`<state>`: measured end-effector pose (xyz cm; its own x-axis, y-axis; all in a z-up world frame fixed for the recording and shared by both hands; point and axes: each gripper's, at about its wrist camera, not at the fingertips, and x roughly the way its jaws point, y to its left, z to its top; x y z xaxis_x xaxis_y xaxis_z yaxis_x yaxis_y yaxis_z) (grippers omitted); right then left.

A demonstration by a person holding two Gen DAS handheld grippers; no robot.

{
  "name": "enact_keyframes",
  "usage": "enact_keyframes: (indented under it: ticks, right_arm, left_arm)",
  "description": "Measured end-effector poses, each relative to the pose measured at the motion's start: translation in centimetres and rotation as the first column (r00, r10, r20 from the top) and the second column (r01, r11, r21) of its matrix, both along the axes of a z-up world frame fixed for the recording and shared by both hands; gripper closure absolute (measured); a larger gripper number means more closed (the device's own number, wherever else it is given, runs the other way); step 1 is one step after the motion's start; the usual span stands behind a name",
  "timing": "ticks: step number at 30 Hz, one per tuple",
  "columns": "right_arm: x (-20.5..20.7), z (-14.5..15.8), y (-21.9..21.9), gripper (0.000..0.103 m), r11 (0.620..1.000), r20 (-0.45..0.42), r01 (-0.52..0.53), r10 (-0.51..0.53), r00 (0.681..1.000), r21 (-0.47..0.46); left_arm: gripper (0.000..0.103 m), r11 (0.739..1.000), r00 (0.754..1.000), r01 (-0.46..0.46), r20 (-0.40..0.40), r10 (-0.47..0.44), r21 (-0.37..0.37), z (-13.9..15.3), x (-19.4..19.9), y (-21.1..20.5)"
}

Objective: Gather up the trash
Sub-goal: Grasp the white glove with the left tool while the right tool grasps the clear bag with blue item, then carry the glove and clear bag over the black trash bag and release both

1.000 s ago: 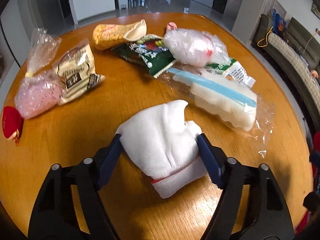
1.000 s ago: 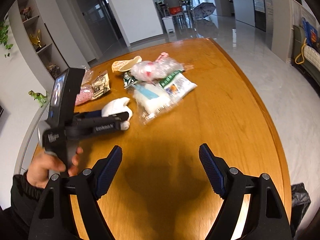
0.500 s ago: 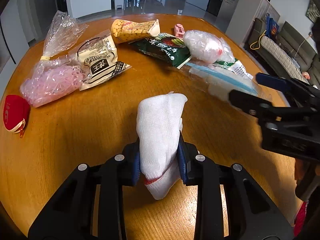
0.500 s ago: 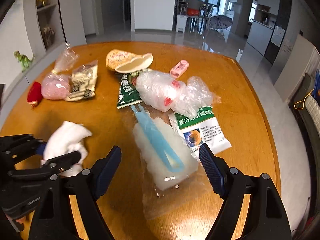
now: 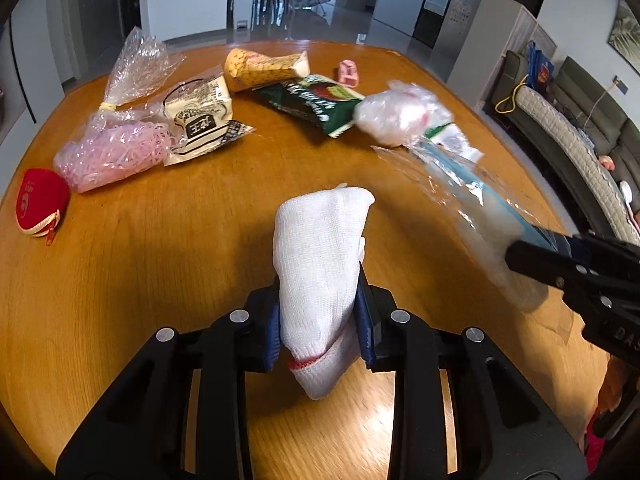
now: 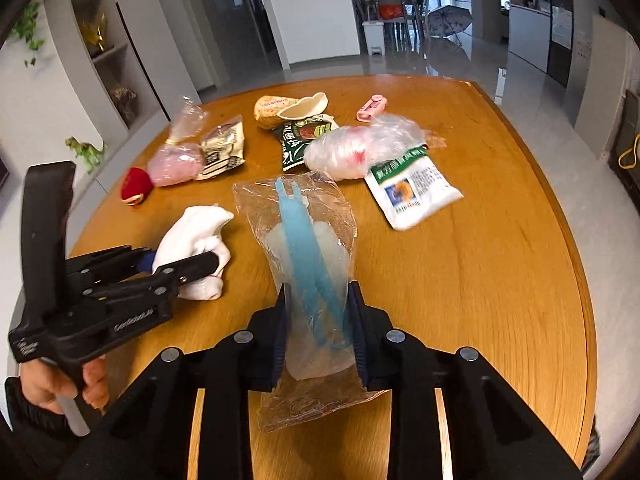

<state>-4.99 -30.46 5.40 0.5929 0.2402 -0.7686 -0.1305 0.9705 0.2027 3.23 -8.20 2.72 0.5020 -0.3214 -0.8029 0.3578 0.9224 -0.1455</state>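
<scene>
**On the round bench: both grippers loaded**

At the near edge, the left gripper (image 5: 320, 320) is clenched on a white cloth (image 5: 320, 256); the right gripper (image 6: 318, 328) clamps a clear bag (image 6: 304, 240) holding a blue strip. Remaining wrappers crowd the bench (image 6: 500, 280) from 10 to 1 o'clock. Bare wood runs along the rim at 3 o'clock.

A small red zip pouch (image 5: 38, 201) lies at the round wooden table's (image 5: 160, 240) nine o'clock edge; a pink clip-like object (image 6: 372, 108) sits near twelve o'clock; a folded umbrella (image 6: 448, 20) stands beyond, on the glossy floor.
</scene>
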Motion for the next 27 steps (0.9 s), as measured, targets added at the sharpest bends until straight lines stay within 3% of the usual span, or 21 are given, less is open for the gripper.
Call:
enact_keyframes:
  ticks: [8,14,21,25,27]
  right_arm:
    - [-9.3,1.0,-4.3,0.074,0.992,0.056,0.111,-0.115,0.992,0.067]
    - [-16.2,1.1,-9.0,0.073,0.958,0.081,0.277,-0.282,0.956,0.066]
    - [-24.4,0.8,-14.6,0.073,0.876,0.076,0.479,-0.481,0.873,0.054]
    - [-28.8,-0.1,-17.7,0.073,0.795,0.054,0.604,-0.607,0.793,0.062]
    - [-31.2,-0.9,-19.5,0.073,0.735,0.028,0.674,-0.678,0.735,0.075]
  left_arm:
    - [0.073,0.99,0.991,0.133,0.019,-0.132,-0.039,1.6,-5.6,-4.3]
    - [0.073,0.946,0.947,0.32,0.042,-0.318,-0.052,2.7,-11.1,-11.7]
    - [0.073,0.833,0.834,0.552,0.05,-0.55,-0.04,3.3,-17.4,-22.4]
    - [0.073,0.755,0.755,0.656,0.04,-0.655,-0.017,3.0,-20.1,-28.3]
    - [0.073,0.711,0.711,0.703,0.037,-0.703,-0.006,2.7,-21.3,-30.9]
